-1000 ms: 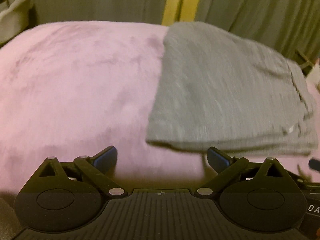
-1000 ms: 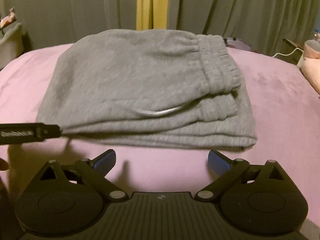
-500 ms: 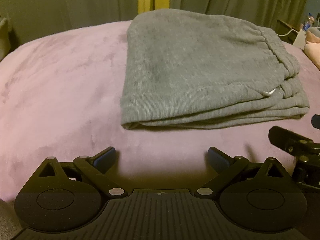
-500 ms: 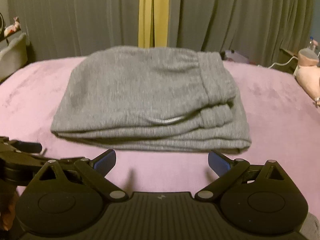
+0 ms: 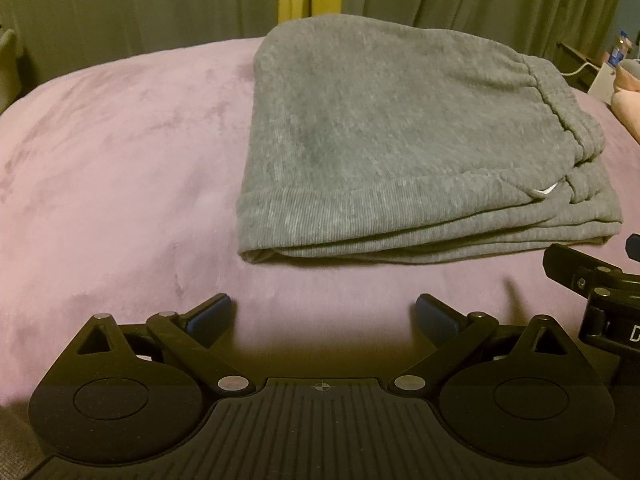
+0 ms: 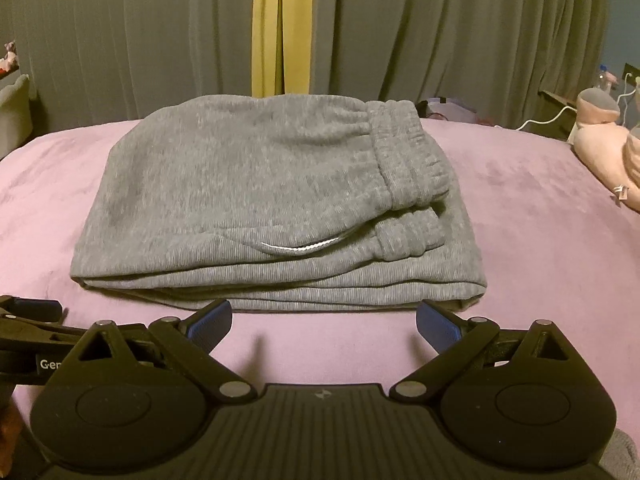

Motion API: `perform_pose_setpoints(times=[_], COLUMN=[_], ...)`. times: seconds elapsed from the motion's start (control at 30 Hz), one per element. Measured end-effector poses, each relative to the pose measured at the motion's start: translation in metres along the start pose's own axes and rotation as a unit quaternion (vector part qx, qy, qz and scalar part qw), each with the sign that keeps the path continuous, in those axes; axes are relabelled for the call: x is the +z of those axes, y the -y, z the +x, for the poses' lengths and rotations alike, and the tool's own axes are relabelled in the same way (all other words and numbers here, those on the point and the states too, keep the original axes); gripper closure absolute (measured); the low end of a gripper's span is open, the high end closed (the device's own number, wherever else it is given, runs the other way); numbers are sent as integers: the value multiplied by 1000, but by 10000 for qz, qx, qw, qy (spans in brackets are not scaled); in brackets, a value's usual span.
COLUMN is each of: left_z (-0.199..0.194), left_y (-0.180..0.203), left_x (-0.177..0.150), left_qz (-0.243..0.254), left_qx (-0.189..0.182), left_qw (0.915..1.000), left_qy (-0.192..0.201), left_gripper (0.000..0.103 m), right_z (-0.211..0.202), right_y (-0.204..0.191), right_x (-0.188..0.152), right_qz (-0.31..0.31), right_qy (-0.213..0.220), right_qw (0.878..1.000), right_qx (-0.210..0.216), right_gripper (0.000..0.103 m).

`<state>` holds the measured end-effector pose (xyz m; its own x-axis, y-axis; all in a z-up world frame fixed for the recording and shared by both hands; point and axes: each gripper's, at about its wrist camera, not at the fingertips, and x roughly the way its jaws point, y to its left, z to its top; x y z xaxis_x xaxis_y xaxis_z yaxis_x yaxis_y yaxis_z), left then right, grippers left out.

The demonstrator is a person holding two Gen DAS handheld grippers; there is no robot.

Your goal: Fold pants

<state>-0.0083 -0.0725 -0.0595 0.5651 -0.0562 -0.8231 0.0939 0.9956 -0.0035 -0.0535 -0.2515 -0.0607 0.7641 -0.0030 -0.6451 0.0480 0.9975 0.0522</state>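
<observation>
Though nothing in the left wrist view grips cloth, the pants (image 5: 400,152) already lie as a compact folded stack on the purple blanket (image 5: 120,168), ahead and to the right of the left gripper (image 5: 323,315), whose jaws stand wide apart and empty. In the right wrist view the right gripper (image 6: 324,322) is likewise spread and empty, just short of the stack's near edge; folding looks finished. No containers show.
</observation>
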Motion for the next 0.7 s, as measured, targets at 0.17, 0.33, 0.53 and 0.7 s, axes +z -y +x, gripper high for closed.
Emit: perform_pose_setpoints(times=[0.17, 0.33, 0.53, 0.7], left_z=[0, 0, 0, 0], left_y=[-1, -1, -1, -1], left_x=[1, 1, 1, 1], left_qz=[-31, -31, -7, -10], left_qx=[-23, -24, -30, -35], left_qw=[10000, 10000, 10000, 10000], left_qy=[-3, -6, -13, -13], left_gripper=[1, 1, 1, 1], right_z=[0, 0, 1, 0], right_y=[-2, -2, -1, -1], right_x=[0, 0, 1, 1], right_qz=[-71, -75, -25, -26], right_qy=[25, 33, 5, 34], right_qw=[10000, 9999, 10000, 9999], right_qx=[-38, -63, -86, -94], right_gripper=[4, 4, 4, 4])
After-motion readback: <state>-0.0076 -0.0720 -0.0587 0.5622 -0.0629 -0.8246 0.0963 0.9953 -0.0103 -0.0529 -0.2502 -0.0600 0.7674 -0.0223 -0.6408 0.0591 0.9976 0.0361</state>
